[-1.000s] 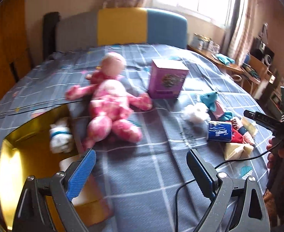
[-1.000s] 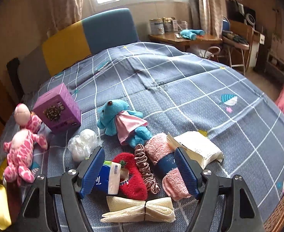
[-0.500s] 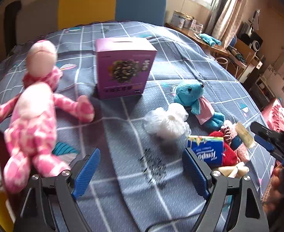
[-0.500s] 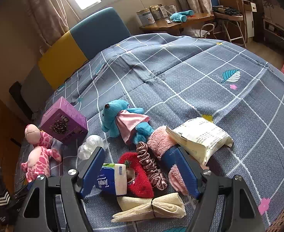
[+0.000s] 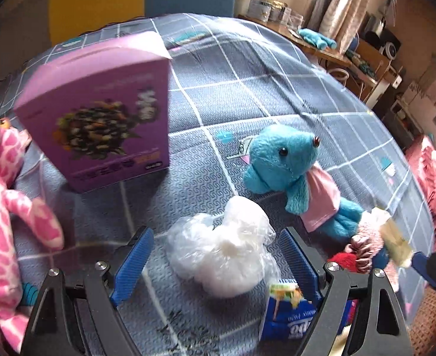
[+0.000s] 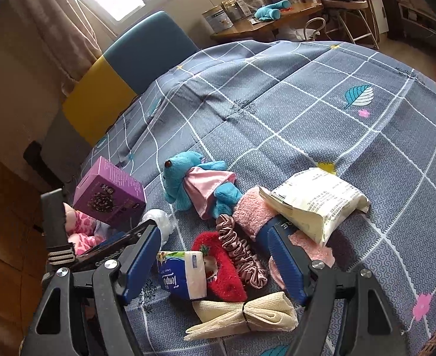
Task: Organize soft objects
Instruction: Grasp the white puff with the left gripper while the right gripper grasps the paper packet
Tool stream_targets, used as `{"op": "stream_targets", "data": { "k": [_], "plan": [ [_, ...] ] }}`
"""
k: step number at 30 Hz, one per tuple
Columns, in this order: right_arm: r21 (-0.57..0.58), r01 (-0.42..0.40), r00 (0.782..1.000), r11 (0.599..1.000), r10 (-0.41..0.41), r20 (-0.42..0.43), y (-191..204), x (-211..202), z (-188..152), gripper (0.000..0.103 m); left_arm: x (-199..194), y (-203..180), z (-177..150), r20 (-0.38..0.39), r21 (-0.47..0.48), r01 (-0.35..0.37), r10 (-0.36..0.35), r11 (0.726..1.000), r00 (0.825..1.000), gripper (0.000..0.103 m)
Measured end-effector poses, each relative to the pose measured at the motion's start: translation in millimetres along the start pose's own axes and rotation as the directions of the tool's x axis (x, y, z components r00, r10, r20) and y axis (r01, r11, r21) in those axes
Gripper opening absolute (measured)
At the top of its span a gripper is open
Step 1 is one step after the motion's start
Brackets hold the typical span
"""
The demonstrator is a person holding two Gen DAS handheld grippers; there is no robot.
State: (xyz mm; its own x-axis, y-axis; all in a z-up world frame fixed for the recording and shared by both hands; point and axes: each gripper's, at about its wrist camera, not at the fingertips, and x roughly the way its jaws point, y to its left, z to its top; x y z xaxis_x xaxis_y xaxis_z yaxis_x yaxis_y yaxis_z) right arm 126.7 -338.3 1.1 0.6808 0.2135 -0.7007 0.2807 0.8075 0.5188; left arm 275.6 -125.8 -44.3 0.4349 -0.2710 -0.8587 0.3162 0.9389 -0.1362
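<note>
Straddling a clear plastic bag of white stuffing, the left gripper stands wide, its blue pads either side of the bag and not touching it; a blue tissue pack lies at 5 o'clock of the bag, a blue plush toy in a pink cape at 1 o'clock, a purple box upright at 10 o'clock, and a pink spotted plush at 9 o'clock, all on the grey checked bedspread; the right gripper is likewise wide and holds nothing; between its pads lie the tissue pack, a red fuzzy sock and a brown satin scrunchie; a tied cream cloth roll lies at 6 o'clock, a pink rolled towel at 1 o'clock, and a crinkled paper packet at 2 o'clock, resting on the towel.
</note>
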Motion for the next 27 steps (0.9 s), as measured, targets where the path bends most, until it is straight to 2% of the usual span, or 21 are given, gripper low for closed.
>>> {"op": "stream_targets", "data": {
  "k": [2,3,5,8,12,17,19,22,27],
  "plan": [
    [0.012,-0.006,1.000,1.000,0.006,0.015,-2,-3,1,0.076,12,1,-1,-0.026,-0.008,0.031,-0.031,0.999,0.999,0.046],
    [0.016,-0.009,1.000,1.000,0.009,0.025,-2,-5,2,0.076,18,2,-3,-0.051,-0.019,0.061,-0.061,0.998,0.997,0.046],
    [0.030,-0.015,0.999,0.999,0.014,0.040,-5,-7,3,0.076,14,6,-7,-0.017,-0.035,0.073,-0.074,0.997,0.997,0.041],
    [0.055,-0.025,0.998,0.998,0.022,0.056,-10,-10,5,0.076,-2,14,-14,0.020,-0.058,0.071,-0.070,0.996,0.997,0.040],
    [0.122,-0.049,0.992,0.991,0.034,0.121,-24,-23,10,0.076,-42,27,-32,0.099,-0.081,0.051,-0.043,0.995,0.994,0.041],
    [0.251,-0.075,0.984,0.965,0.030,0.177,-51,-33,15,0.076,-88,44,-72,0.130,-0.114,0.058,-0.043,0.992,0.991,0.041],
    [0.306,-0.064,0.985,0.950,0.011,0.173,-62,-32,15,0.076,-103,50,-88,0.137,-0.126,0.054,-0.037,0.991,0.990,0.041],
    [0.355,-0.038,0.989,0.934,-0.014,0.144,-72,-28,14,0.076,-123,62,-113,0.152,-0.167,0.086,-0.060,0.982,0.987,0.041],
    [0.341,0.031,0.993,0.940,-0.068,0.097,-70,-23,13,0.076,-151,69,-147,0.175,-0.177,0.103,-0.072,0.979,0.982,0.041]
  ]
}}
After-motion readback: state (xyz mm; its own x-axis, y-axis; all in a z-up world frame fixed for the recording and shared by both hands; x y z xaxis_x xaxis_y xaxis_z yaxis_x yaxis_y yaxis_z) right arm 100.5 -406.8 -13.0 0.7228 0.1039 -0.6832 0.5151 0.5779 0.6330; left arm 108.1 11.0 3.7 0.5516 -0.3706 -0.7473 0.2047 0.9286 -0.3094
